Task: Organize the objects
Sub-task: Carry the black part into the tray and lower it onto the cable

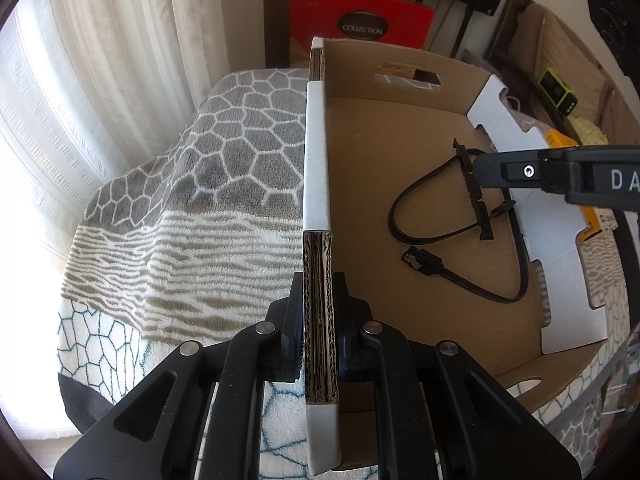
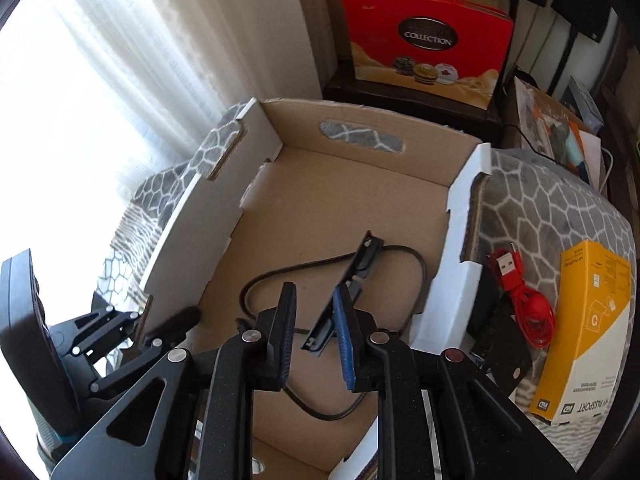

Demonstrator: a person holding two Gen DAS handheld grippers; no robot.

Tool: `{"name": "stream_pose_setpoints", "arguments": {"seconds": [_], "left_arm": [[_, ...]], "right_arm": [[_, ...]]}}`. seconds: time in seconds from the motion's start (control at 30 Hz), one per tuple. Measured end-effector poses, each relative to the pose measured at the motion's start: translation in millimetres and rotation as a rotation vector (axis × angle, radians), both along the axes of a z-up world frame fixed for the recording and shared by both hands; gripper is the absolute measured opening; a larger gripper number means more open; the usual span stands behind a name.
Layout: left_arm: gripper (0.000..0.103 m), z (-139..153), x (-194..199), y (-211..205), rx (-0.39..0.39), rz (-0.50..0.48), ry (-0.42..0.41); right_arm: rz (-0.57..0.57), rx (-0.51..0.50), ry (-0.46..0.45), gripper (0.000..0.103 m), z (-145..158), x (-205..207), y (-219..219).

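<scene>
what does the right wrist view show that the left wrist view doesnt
Only the right wrist view: a red USB cable coiled outside the box, and the right gripper with its jaws apart above the cable. Only the left wrist view: the left gripper shut on the box wall. Both: the cardboard box, the black cable lying inside it, the red bag and the yellow box.

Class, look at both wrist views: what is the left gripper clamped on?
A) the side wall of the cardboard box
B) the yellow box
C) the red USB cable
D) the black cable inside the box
A: in the left wrist view the left gripper has its pads pressed on either side of the corrugated edge of the cardboard box.
</scene>
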State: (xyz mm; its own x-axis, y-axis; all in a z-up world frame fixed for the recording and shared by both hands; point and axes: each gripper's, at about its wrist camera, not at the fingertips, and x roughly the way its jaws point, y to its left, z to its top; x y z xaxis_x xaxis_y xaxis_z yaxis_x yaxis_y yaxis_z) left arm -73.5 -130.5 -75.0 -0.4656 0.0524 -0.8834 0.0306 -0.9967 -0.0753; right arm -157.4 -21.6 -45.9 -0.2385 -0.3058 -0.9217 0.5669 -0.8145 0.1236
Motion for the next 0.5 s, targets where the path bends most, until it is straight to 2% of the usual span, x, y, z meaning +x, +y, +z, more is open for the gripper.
{"name": "stream_pose_setpoints", "arguments": {"seconds": [0.13,0.23,0.33,0.43,0.5], "left_arm": [[0.011,0,0,0,-0.001,-0.001,0.001],[0.011,-1,0,1,-0.001,-0.002,0.0],[0.011,-1,0,1,0.005,0.0,0.0],[0.011,-1,0,1,0.013,0.003,0.002],[0.011,-2,-1,1,0.018,0.005,0.002]], "right_arm": [[-0.024,0.071,0.0,0.028,-15,-2,-6],[-0.003,0.133,0.025,0.03,-20,0,-13],[0.038,0.177,0.01,0.033,-26,4,-20],[0.07,0.188,-0.04,0.034,-38,9,-24],[0.088,0.197,-0.026,0.034,-39,14,-25]]}}
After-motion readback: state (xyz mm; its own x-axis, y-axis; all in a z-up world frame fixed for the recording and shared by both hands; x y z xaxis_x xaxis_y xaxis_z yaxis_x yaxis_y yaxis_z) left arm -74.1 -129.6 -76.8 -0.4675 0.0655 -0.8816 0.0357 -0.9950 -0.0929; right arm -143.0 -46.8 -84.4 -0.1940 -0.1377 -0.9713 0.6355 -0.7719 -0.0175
